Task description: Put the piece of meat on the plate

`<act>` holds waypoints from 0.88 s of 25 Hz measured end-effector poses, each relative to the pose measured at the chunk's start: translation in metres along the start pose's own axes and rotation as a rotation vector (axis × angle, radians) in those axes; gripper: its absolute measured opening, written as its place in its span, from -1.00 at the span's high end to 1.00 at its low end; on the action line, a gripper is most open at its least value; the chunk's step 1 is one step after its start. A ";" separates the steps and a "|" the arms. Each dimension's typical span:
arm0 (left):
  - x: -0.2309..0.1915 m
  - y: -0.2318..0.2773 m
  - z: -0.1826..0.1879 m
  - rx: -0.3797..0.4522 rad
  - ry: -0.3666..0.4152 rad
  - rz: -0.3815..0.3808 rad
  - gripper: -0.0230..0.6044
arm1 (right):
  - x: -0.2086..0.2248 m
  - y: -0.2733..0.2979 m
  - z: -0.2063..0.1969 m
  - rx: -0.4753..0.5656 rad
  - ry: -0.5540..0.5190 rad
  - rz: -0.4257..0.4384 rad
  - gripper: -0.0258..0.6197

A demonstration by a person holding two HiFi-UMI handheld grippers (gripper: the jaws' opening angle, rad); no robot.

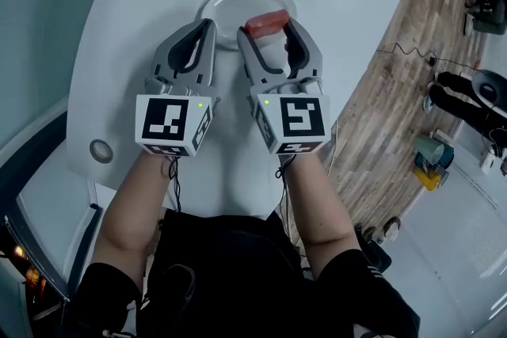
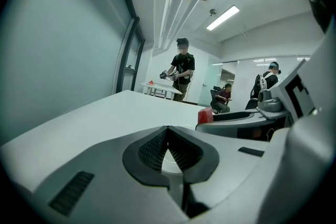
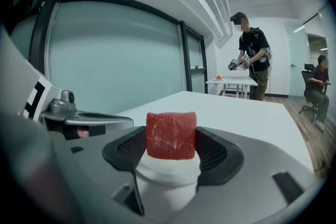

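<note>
A red block of meat (image 1: 267,22) (image 3: 170,135) is clamped between the jaws of my right gripper (image 1: 268,29) (image 3: 171,145), held just above the near right rim of the white plate (image 1: 247,0). The plate (image 3: 167,171) shows below the meat in the right gripper view. My left gripper (image 1: 211,26) (image 2: 168,132) sits side by side with the right one at the plate's near left rim, its jaw tips touching with nothing between them. In the left gripper view the meat (image 2: 205,115) shows as a red end at the right.
The white round table (image 1: 142,28) carries the plate. A small round grey ring (image 1: 101,150) lies near the table's left front edge. Wooden floor (image 1: 396,99) with cables, cups and shoes lies to the right. People stand and sit far off in the room.
</note>
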State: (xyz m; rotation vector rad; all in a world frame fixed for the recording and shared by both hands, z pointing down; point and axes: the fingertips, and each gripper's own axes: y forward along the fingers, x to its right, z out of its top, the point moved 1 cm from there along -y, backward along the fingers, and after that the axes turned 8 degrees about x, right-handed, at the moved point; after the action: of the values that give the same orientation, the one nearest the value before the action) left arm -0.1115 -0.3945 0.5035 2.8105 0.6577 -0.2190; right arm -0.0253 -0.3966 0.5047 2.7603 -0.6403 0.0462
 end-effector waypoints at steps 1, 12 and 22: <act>-0.001 0.002 -0.004 -0.004 0.000 0.001 0.92 | 0.000 0.003 -0.005 -0.013 0.000 0.005 0.02; -0.005 0.008 -0.016 -0.008 0.002 -0.019 0.92 | -0.005 0.027 -0.034 -0.159 -0.109 0.011 0.02; -0.006 0.010 -0.013 0.007 -0.006 -0.025 0.92 | -0.009 0.039 -0.036 -0.329 -0.166 0.076 0.02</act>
State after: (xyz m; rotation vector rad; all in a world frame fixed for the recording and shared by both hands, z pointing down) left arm -0.1113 -0.4018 0.5190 2.8084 0.6924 -0.2343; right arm -0.0495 -0.4151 0.5493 2.4380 -0.7231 -0.2517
